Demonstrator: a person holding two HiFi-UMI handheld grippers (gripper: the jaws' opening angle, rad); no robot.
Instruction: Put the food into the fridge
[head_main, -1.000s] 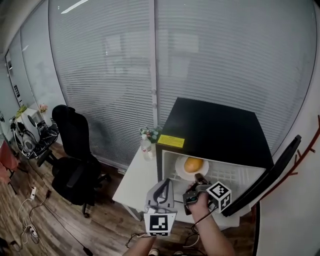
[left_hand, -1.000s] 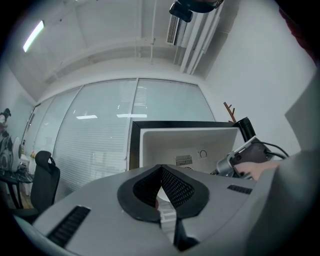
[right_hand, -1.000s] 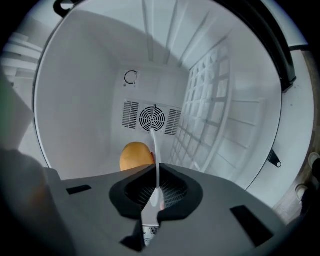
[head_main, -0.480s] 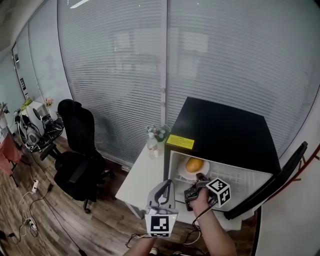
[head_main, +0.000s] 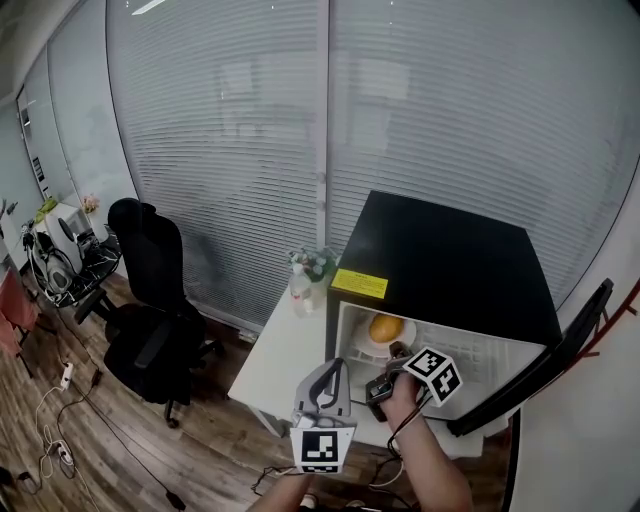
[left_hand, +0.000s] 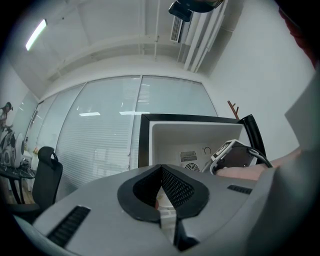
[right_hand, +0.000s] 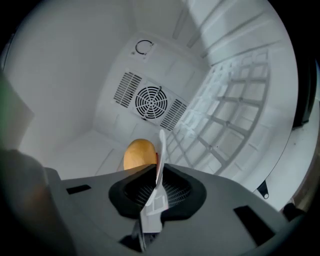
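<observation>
Office corner: blinds (head_main: 230, 150) behind, black fridge (head_main: 440, 260) on a white table (head_main: 280, 355), door (head_main: 545, 360) swung open to your right.

Your right gripper (right_hand: 159, 167) is clamped on the thin white rim of the plate (right_hand: 161, 145), and nothing else sits between the pads. The yellow-orange food (right_hand: 139, 154) (bun or fruit, can't tell which) sits on that plate just past the jaw tips. The plate is inside the fridge, toward the left wall, with the white grid shelf (right_hand: 235, 115) to its right and the fan grille (right_hand: 150, 101) at the back. I can't confirm from either view whether the plate's base is resting on the fridge floor.

Your left gripper (left_hand: 161, 170) has its jaws together and holds nothing. It hangs outside the fridge, left of and below the right one, aimed at the open compartment.

My read on progress: the food is in the fridge, so the main part is done. What's left is to set the plate down if it isn't already, release the rim, back the right gripper out, and probably shut the door. I see no other food on the table, only a bottle (head_main: 297, 290) beside the fridge.
</observation>
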